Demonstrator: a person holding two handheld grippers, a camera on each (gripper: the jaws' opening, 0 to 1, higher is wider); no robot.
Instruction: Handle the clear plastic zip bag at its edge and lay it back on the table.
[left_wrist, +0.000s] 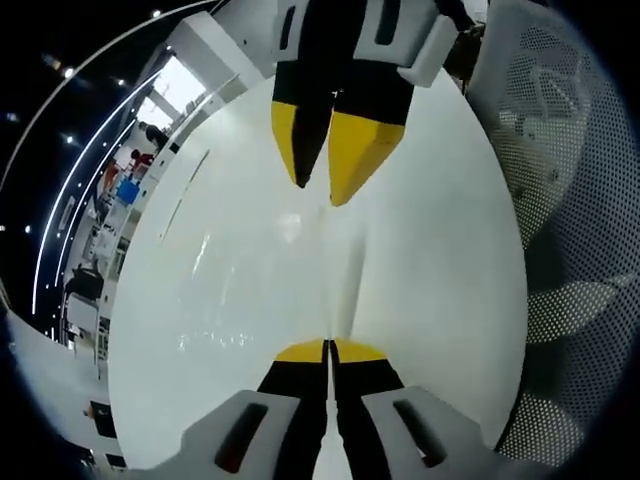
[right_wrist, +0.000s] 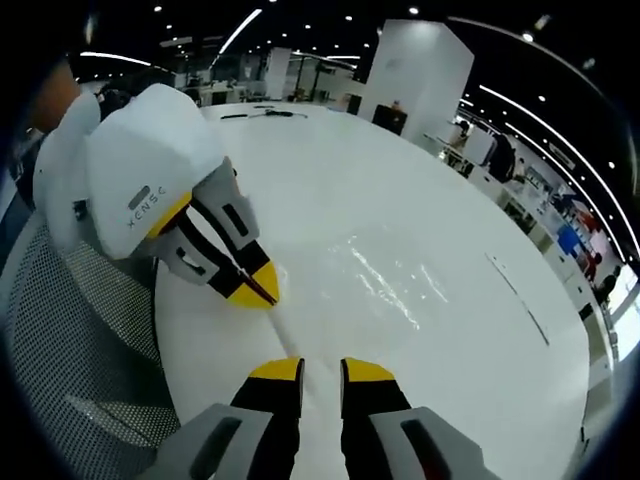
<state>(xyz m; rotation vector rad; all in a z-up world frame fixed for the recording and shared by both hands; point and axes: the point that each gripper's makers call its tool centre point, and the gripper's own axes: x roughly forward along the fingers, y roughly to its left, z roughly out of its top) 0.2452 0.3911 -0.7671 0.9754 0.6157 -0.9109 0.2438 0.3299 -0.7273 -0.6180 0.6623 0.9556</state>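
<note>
Left tongs (left_wrist: 328, 350) pinch glossy clear bag (left_wrist: 300, 290); right tongs (right_wrist: 320, 372) parted.

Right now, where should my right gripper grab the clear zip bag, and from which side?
Its raised fold beside the shut left gripper; the zip bag lies flat elsewhere. Probably come in low from opposite, with the open right gripper.

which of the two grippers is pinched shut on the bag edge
The left gripper: its yellow tips meet on the clear plastic bag on the white table. The right gripper shows a gap between its tips.
</note>
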